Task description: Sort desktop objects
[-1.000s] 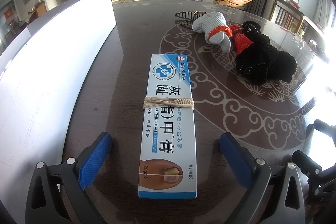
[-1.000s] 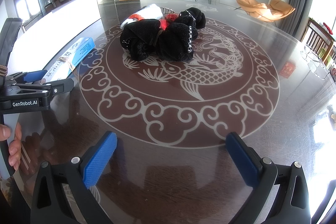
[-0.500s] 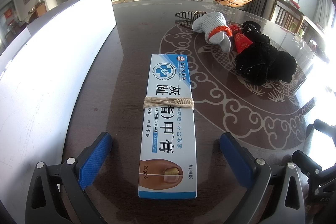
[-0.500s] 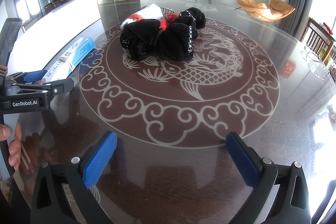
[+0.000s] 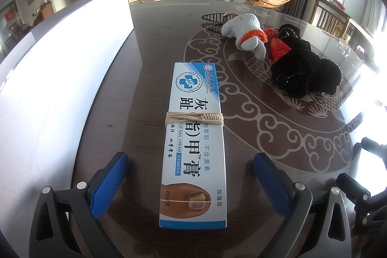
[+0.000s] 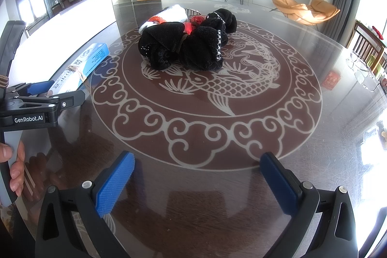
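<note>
The left tongs [image 5: 191, 181] are spread wide, straddling the near end of the nail cream box [image 5: 193, 137] lying flat on the counter [image 5: 150, 79] without touching it. The right tongs [image 6: 197, 181] are also spread, holding nothing.

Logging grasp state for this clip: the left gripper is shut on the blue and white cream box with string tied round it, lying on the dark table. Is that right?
Not quite. In the left wrist view the left gripper is open; its pads stand clear on either side of the cream box, touching nothing. The string and the table are as you say.
</note>
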`<state>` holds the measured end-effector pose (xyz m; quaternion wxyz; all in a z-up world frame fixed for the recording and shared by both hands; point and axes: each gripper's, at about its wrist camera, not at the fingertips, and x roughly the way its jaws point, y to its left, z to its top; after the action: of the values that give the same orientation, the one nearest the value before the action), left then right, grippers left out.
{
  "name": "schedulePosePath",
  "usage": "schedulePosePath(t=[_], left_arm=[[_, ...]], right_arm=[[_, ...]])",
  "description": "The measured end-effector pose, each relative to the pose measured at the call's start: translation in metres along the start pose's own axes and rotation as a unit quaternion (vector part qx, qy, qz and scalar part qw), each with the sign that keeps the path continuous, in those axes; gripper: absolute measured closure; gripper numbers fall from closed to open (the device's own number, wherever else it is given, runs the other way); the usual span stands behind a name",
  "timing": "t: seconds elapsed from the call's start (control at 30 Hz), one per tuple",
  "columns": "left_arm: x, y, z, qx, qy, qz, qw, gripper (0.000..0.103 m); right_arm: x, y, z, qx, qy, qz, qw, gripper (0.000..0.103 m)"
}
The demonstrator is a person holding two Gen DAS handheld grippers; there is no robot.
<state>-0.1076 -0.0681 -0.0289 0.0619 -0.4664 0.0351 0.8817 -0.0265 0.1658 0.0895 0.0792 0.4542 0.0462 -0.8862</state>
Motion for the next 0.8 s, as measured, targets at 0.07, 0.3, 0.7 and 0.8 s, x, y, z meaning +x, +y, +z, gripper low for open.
schedulePosePath(t=[0.07,0.3,0.7,0.8], left_arm=[[0.0,0.001,0.001,0.004,0.002,-0.006,1.0,0.0],[0.001,0.002,0.016,0.02,-0.02,-0.014,0.9995,0.034],[-0.006,-0.004,0.012,0.043,-0.034,-0.03,0.998,0.058],[-0.007,-0.003,0.012,0.041,-0.034,-0.032,0.9981,0.059]], right_arm=[[0.0,0.0,0.0,0.0,0.0,0.0,1.0,0.0],[0.0,0.0,0.0,0.0,0.0,0.0,1.0,0.0],[0.004,0.025,0.076,-0.179,-0.043,-0.001,0.983,0.0],[0.028,0.039,0.107,-0.267,-0.008,0.016,0.964,0.0]])
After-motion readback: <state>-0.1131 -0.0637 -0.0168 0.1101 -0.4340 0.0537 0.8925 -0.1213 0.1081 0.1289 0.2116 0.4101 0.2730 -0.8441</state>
